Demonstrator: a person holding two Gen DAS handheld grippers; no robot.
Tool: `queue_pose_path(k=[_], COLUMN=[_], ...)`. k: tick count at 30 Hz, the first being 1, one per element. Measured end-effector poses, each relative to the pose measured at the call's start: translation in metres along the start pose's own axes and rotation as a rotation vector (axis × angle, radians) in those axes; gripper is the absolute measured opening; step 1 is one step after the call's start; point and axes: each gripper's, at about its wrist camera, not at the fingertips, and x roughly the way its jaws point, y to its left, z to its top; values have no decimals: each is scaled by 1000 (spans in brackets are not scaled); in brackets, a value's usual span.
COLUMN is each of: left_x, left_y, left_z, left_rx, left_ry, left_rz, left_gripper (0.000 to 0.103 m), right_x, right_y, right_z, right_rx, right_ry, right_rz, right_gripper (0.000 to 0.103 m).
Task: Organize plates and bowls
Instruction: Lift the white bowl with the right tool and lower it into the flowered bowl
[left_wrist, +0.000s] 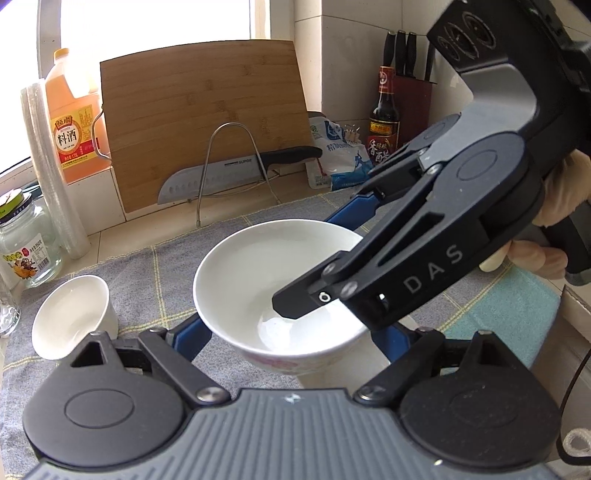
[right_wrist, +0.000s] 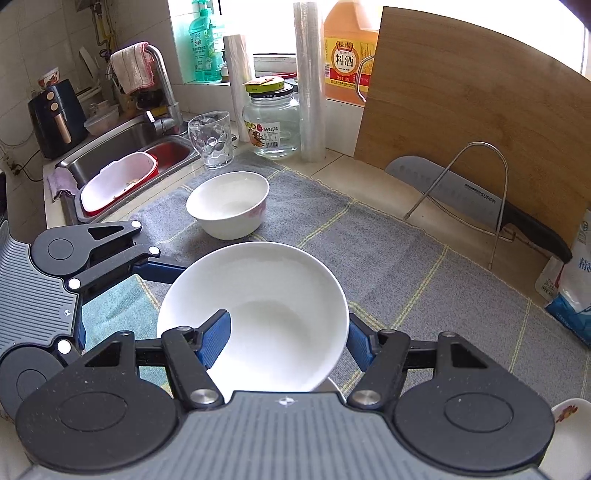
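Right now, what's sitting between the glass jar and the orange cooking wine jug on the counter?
A clear plastic roll stands upright between the glass jar and the cooking wine jug; the right wrist view shows it.

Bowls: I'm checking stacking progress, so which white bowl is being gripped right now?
The large bowl, nearest the cameras: the right gripper clamps its rim, one finger inside. The smaller bowl sits untouched on the grey mat, nearer the sink.

SUPOR on knife (left_wrist: 218, 173), DAS on right gripper (left_wrist: 334, 254)
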Motion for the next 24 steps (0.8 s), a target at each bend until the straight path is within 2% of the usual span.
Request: queue_pose_path(k=[11, 24], left_x=[1, 16], left_y=[-26, -33], left_z=[-10, -16], left_rx=[56, 83], left_ry=[42, 100], left_rz=[-70, -83], left_gripper=[92, 92], right_x=[-21, -14], right_y=[1, -3], right_z=[-37, -57], right_rx=[69, 117], right_ry=[6, 23], right_rz=[-35, -25], right_gripper=[72, 72])
